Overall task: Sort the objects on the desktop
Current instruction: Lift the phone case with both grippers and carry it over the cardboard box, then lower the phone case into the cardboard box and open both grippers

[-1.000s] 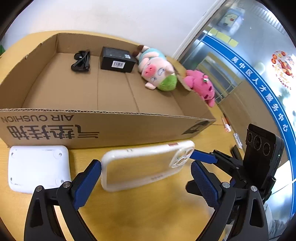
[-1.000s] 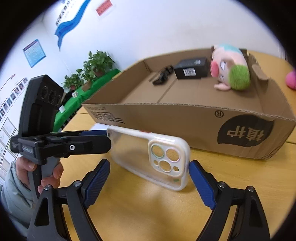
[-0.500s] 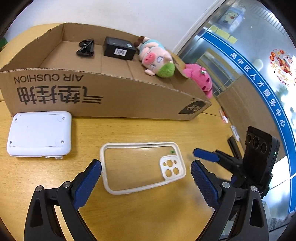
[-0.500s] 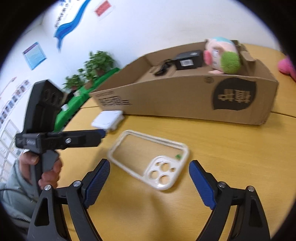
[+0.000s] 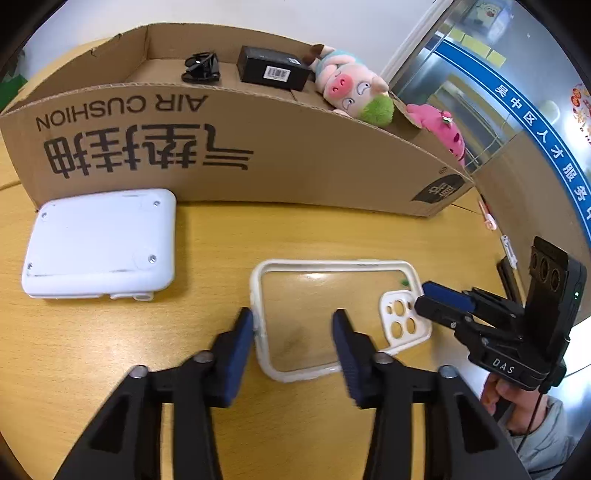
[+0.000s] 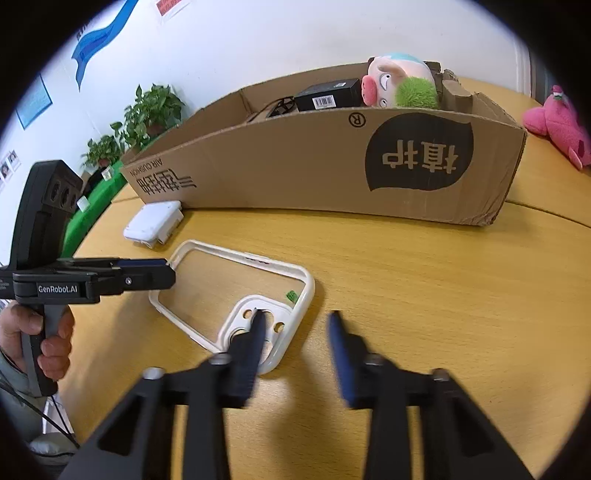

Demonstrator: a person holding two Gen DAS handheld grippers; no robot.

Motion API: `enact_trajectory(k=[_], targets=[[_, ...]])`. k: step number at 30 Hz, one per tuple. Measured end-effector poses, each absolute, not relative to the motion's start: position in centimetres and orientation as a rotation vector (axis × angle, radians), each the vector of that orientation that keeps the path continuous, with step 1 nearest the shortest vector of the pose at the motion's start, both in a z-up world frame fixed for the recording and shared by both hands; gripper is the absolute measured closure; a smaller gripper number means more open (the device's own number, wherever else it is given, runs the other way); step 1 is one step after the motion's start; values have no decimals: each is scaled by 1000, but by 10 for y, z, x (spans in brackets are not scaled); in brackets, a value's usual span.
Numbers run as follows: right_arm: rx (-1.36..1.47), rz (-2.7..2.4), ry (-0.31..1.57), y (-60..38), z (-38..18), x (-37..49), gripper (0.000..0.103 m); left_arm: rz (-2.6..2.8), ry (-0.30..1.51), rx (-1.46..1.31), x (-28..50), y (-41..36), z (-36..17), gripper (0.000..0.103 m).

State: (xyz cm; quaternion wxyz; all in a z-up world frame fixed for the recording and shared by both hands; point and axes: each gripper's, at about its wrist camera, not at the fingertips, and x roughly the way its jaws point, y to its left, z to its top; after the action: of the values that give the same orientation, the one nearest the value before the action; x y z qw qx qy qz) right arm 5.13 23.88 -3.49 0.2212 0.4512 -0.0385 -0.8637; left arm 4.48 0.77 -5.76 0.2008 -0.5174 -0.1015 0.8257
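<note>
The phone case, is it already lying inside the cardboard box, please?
No, the phone case lies flat on the wooden table in front of the cardboard box.

White wall (image 6: 295,33), potted plants (image 6: 147,110), glass partition (image 5: 498,92)

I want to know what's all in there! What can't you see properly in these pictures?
- Cardboard box floor: both views, hidden by its near wall.
- Black clip: right wrist view, mostly behind the wall.
- Pink plush: left wrist view, partly behind the box corner.
- Right gripper fingers: right wrist view, blurred.
</note>
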Motion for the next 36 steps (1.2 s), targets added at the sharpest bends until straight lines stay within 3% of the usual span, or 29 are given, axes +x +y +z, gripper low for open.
enact_trajectory(k=[3, 6, 19, 36], targets=[[1252, -2382, -112, 238, -36, 51, 88, 2328, -273, -1460, 41, 4, -60, 88], [1247, -2391, -111, 239, -36, 51, 88, 2343, -251, -1463, 41, 2, -60, 96], [1152, -2458, -153, 246, -13, 58, 91, 2392, -209, -1365, 50, 7, -28, 98], [536, -2597, -22, 221, 171, 62, 91, 2635, -112, -749, 54, -36, 150, 99]])
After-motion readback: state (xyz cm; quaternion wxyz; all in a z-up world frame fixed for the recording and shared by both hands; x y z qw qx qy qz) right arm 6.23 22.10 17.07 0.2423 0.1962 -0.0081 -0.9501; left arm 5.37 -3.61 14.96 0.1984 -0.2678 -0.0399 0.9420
